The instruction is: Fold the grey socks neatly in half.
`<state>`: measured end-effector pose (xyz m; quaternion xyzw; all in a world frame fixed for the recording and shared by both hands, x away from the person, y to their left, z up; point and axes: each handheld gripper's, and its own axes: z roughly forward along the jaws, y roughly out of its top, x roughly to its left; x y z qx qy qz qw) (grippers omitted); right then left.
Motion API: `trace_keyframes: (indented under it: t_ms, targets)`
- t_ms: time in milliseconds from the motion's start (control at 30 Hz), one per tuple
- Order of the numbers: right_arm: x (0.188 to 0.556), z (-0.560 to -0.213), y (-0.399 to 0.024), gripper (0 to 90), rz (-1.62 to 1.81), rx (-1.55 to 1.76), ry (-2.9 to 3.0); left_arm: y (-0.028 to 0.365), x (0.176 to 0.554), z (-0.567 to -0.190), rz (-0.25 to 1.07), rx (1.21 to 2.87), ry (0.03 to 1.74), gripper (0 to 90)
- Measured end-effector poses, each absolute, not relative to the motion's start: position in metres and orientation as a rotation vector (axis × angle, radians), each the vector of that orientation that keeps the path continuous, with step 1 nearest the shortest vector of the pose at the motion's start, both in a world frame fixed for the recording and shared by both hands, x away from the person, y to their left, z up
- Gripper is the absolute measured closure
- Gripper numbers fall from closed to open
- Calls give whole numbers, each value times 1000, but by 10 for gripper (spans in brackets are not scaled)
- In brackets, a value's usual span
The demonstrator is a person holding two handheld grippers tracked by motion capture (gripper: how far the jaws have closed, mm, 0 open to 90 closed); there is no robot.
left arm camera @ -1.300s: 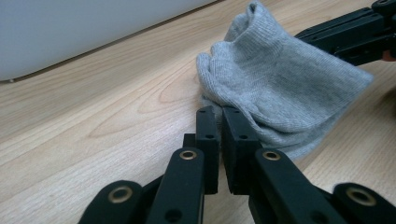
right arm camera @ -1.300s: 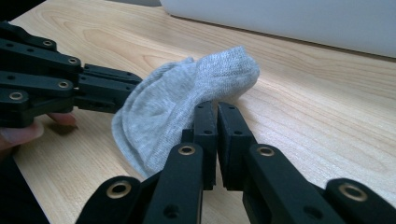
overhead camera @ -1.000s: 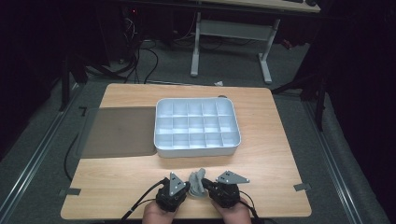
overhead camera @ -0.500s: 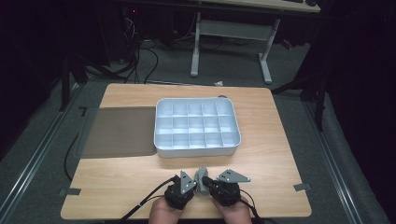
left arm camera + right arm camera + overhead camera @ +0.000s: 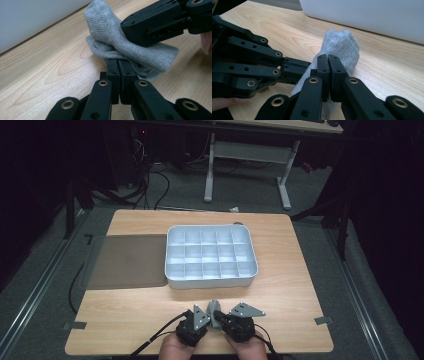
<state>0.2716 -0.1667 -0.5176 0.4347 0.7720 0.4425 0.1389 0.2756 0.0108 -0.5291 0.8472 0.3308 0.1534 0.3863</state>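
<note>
Sock (image 5: 215, 310), grey and knitted, sits bunched at the near edge of the wooden table (image 5: 300, 285), pinched from both sides. Left gripper (image 5: 119, 65) is clamped shut on its lower fold; right gripper (image 5: 328, 61) is closed tight on its other end. Pulling apart unevenly could let the soft knit slip free of one grip. Beyond stand a dark mat (image 5: 127, 261) and a white compartment tray (image 5: 210, 281); dim grey floor surrounds the table.

Plain grey knit sock (image 5: 117, 42) — black grippers, white tray (image 5: 210, 255), pale wood table (image 5: 280, 295).
</note>
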Motion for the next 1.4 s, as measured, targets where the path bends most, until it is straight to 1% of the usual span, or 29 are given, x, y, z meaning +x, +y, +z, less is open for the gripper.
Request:
trace_keyframes:
  t_ms: [300, 467, 567, 633, 700, 800, 867, 900, 967, 1033, 1100, 1233, 1367, 1400]
  targets:
    - [267, -521, -160, 900, 1249, 1243, 2236, 10, 275, -530, 406, 2180, 832, 889]
    - [266, -525, -159, 900, 1226, 1233, 2245, 13, 276, -530, 399, 2175, 840, 876]
    - [266, -526, -158, 900, 1211, 1221, 2240, 17, 277, -530, 381, 2165, 857, 848]
    - [265, -526, -157, 900, 1211, 1215, 2240, 21, 279, -530, 352, 2157, 873, 810]
    - [265, -527, -157, 900, 1209, 1208, 2242, 27, 278, -528, 354, 2140, 879, 795]
    - [265, -527, -157, 900, 1211, 1204, 2245, 34, 278, -521, 381, 2093, 885, 821]
    - [265, -527, -156, 900, 1217, 1201, 2246, 35, 280, -513, 401, 2058, 880, 891]
    - [265, -528, -156, 900, 1219, 1199, 2247, 34, 280, -508, 405, 2042, 870, 900]
    - [265, -528, -156, 900, 1220, 1193, 2246, 32, 281, -505, 401, 2031, 861, 900]
    - [265, -528, -156, 900, 1223, 1196, 2243, 20, 283, -491, 391, 2000, 799, 900]
    - [265, -528, -156, 900, 1225, 1195, 2242, 10, 286, -487, 380, 1989, 786, 900]
    - [264, -529, -156, 900, 1233, 1192, 2239, -4, 294, -492, 353, 2017, 775, 900]
    - [264, -529, -157, 900, 1235, 1188, 2239, -6, 299, -499, 345, 2033, 787, 900]
    - [265, -529, -157, 900, 1239, 1188, 2240, -2, 303, -504, 342, 2037, 817, 900]
